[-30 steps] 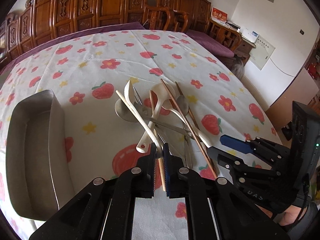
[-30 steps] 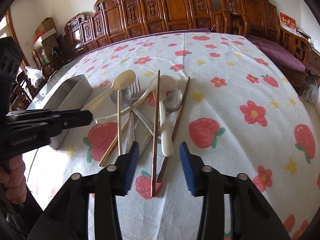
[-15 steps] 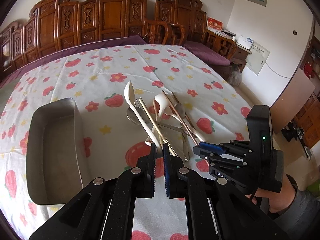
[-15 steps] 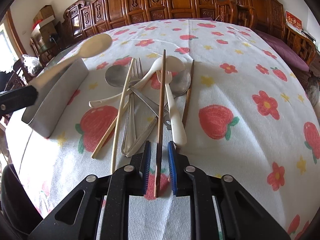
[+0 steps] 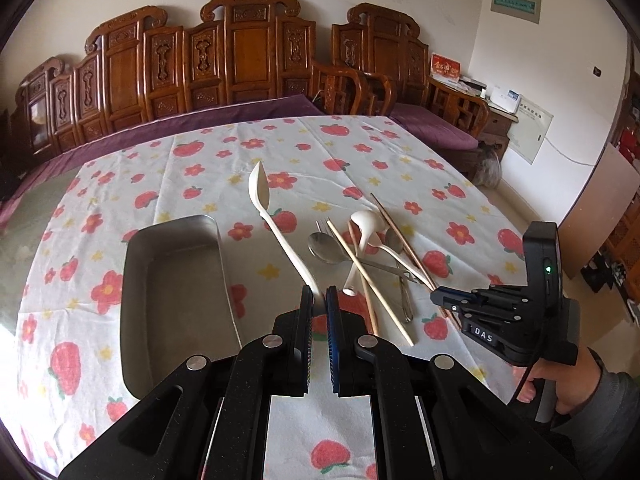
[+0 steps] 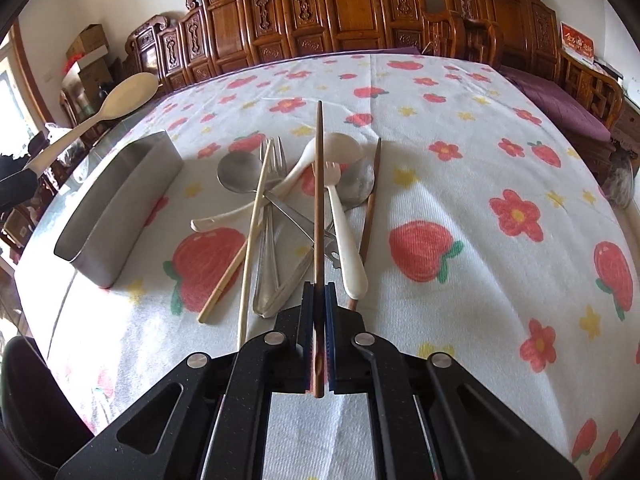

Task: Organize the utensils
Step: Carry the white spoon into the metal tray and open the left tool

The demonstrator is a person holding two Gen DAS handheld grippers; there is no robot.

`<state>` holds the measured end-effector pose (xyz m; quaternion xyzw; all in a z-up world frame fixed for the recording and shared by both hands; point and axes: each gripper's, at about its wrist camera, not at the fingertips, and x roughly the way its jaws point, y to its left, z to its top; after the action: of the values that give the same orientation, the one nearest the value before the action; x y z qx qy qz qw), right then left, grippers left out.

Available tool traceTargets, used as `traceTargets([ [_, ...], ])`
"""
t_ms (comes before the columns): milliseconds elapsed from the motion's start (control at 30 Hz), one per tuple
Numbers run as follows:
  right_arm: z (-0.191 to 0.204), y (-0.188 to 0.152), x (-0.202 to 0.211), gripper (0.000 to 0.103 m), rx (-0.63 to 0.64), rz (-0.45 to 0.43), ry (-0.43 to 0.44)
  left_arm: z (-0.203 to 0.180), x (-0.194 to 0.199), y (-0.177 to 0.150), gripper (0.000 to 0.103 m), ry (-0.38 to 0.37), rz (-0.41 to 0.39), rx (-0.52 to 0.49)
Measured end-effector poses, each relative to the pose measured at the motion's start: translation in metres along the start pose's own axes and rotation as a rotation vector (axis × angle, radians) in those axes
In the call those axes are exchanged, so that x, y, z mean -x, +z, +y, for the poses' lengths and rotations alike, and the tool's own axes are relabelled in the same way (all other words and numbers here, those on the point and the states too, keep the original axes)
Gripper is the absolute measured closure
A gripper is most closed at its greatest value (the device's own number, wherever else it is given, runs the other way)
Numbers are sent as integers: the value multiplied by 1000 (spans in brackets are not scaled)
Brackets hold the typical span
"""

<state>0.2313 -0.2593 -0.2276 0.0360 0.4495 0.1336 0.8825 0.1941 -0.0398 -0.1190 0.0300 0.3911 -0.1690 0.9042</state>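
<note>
Sorting has barely begun — steel tray (image 5: 172, 280) holds nothing, left gripper (image 5: 319, 300) clamps a cream spoon (image 5: 276, 228) beside it, right gripper (image 6: 319, 304) — jaws just closed — pinches a dark chopstick (image 6: 319, 200) off the pile (image 6: 280, 216).

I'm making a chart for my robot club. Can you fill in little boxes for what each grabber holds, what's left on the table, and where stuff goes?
left gripper: shut on cream spoon, lifted
right gripper: just closed on dark brown chopstick
pile: metal spoon, fork, light chopsticks
container: metal tray, empty
surface: strawberry tablecloth
</note>
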Motion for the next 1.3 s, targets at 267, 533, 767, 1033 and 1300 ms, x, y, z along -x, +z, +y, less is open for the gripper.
traceTargets([
  [267,26,4,16,97,52,-50,37,32,-4,-8,97,34,-1,22],
  [533,38,6,15,97,70,-51,48,61,-11,-20,97,48,8,55],
  [767,43,5,10,97,81,-41,32,90,-26,-34,97,62,46,135],
  [1033,55,5,14,97,99,-31,4,110,-41,-40,97,64,87,173],
  [1300,82,12,22,97,141,-21,-2,117,-54,-37,97,72,118,174],
])
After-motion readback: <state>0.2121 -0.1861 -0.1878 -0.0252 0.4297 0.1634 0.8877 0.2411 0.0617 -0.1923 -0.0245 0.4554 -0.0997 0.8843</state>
